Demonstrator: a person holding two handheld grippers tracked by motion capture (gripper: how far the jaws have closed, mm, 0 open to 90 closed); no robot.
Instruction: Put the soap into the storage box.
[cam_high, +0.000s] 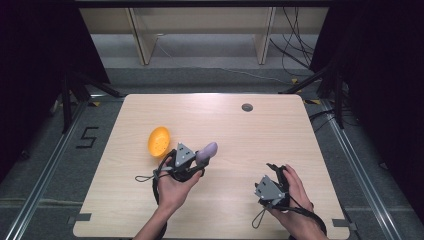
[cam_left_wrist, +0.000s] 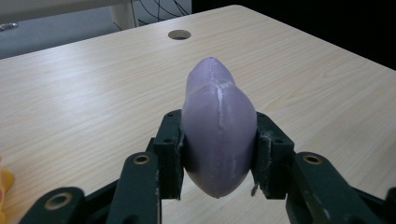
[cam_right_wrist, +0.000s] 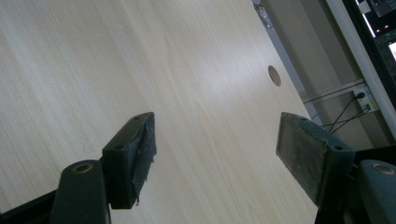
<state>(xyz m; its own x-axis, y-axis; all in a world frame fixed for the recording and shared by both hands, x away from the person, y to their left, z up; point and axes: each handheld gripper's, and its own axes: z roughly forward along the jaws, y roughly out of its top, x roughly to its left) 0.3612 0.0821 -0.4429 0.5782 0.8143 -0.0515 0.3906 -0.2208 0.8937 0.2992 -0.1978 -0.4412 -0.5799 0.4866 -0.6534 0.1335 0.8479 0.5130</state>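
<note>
- Eggplant (cam_left_wrist: 218, 135), a purple toy one, sits clamped in my left gripper (cam_high: 199, 161), pads pressed on both its flanks and its tip pointing away over the table (cam_high: 250, 135).
- I judge it is held above the wood, near the table's middle, so it can be carried, perhaps to the orange bowl (cam_high: 159, 141) just beside it.
- My right gripper (cam_right_wrist: 217, 144) hangs over bare wood, its jaws spread wide with nothing between them, kept well apart so it stays out of the way.
- Writing: I read only a "5" marked on the floor (cam_high: 89, 136); the eggplant carries no label.
</note>
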